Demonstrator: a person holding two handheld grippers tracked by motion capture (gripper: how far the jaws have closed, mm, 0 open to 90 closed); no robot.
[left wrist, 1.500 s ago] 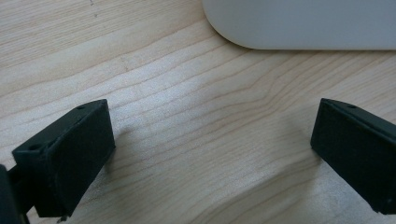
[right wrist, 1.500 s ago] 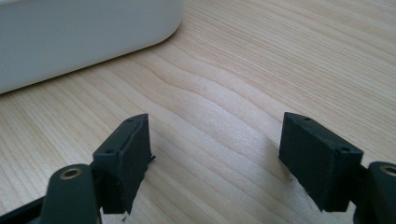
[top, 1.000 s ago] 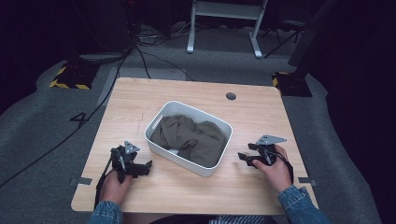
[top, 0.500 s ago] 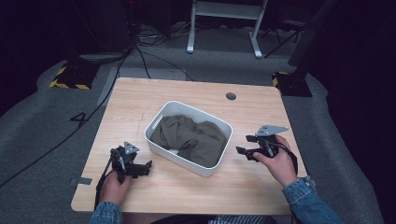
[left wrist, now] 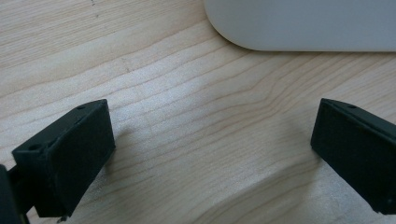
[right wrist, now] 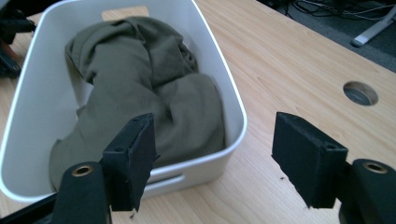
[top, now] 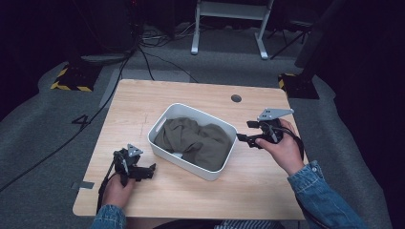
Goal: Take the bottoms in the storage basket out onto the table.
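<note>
Right hand-held gripper (top: 244, 138) | I'm hovering it wide at the bin (top: 165, 153) edge, lining up the olive cloth (top: 198, 140) | left hand-held gripper (top: 147, 171) | I'm resting it wide, lower left on the table (top: 143, 102), leaving room.

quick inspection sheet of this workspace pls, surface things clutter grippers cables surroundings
surface: light wooden table, round grommet hole near the far edge
job's things: white bin mid-table, crumpled olive cloth inside it
clutter: strip of grey tape at the table's left edge
grippers: left gripper low over the table by the bin, jaws open; right gripper at the bin's right rim, jaws open
cables: black cables on the floor beyond the table
surroundings: grey carpet, white stand legs, yellow-black striped base
</note>
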